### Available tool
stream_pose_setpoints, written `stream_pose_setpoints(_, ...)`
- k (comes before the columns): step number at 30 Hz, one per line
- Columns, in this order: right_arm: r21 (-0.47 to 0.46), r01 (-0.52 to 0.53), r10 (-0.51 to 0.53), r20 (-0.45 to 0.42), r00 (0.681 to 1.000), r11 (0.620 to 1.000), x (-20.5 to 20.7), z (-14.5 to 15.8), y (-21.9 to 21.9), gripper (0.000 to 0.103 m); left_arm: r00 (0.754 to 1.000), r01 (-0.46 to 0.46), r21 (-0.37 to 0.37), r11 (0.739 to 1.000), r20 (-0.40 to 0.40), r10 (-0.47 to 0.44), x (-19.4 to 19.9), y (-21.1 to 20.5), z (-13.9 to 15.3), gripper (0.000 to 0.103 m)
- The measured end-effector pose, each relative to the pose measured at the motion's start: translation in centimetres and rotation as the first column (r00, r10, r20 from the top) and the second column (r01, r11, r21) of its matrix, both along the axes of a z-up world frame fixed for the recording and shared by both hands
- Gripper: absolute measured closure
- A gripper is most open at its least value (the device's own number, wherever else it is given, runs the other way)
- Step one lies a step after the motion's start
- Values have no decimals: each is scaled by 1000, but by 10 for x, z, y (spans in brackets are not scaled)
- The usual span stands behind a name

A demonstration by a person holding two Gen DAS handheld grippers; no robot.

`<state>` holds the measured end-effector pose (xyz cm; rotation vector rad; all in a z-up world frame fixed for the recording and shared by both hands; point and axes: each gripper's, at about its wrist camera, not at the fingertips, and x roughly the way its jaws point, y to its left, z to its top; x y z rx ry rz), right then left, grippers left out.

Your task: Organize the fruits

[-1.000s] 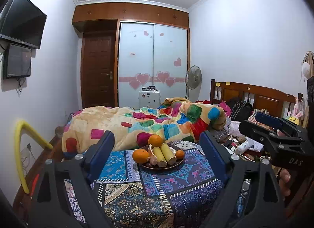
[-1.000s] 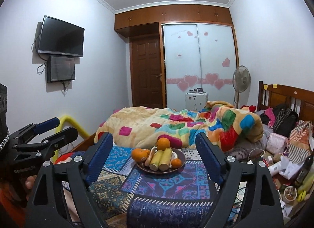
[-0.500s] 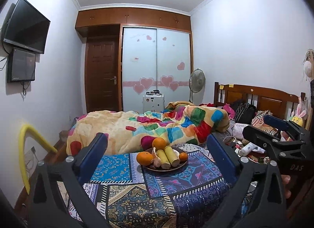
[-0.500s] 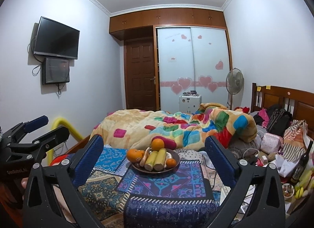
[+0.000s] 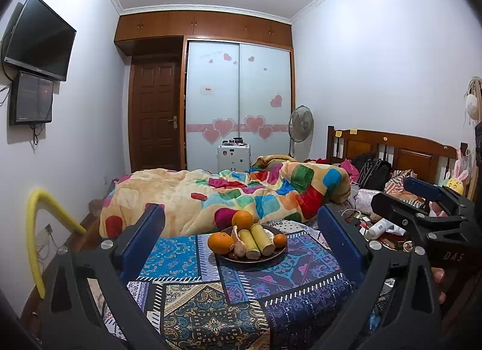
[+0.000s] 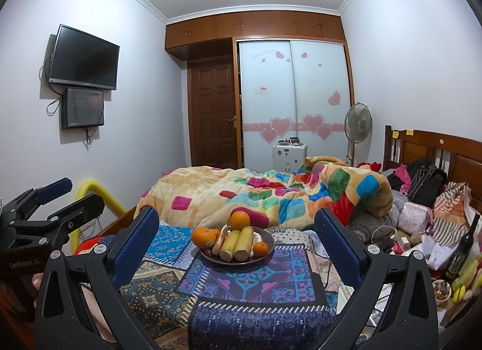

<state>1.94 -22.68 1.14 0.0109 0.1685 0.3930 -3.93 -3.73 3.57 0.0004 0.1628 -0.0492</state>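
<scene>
While both tools hover short of the table, the left gripper and the right gripper each stand wide, their black frames ending in blue, dimpled rubber pads with nothing between them. Nearest lies a patterned tablecloth, a patchwork of navy, teal and purple woven motifs draped over the table. Toward its far edge sits a shallow, round, dark plate holding the fruit. On it, two pale yellow-green cylindrical stalk sections lie side by side at the centre; a large orange rests at the left rim, a second orange sits at the far side, and a small tangerine lies at the right. A beige, knobbly piece lies between the left orange and the stalks. Beyond the table spreads a soft blanket with multicoloured squares, and farthest stands a frosted sliding wardrobe bearing pink hearts.
</scene>
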Motion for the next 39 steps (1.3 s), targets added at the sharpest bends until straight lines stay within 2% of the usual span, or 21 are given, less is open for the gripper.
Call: stream_pose_setpoints(39,7,6,-7,23,1000,1000,-5,10,3,0,999,45,-14,999,-2,-45,-1,-2,6,0)
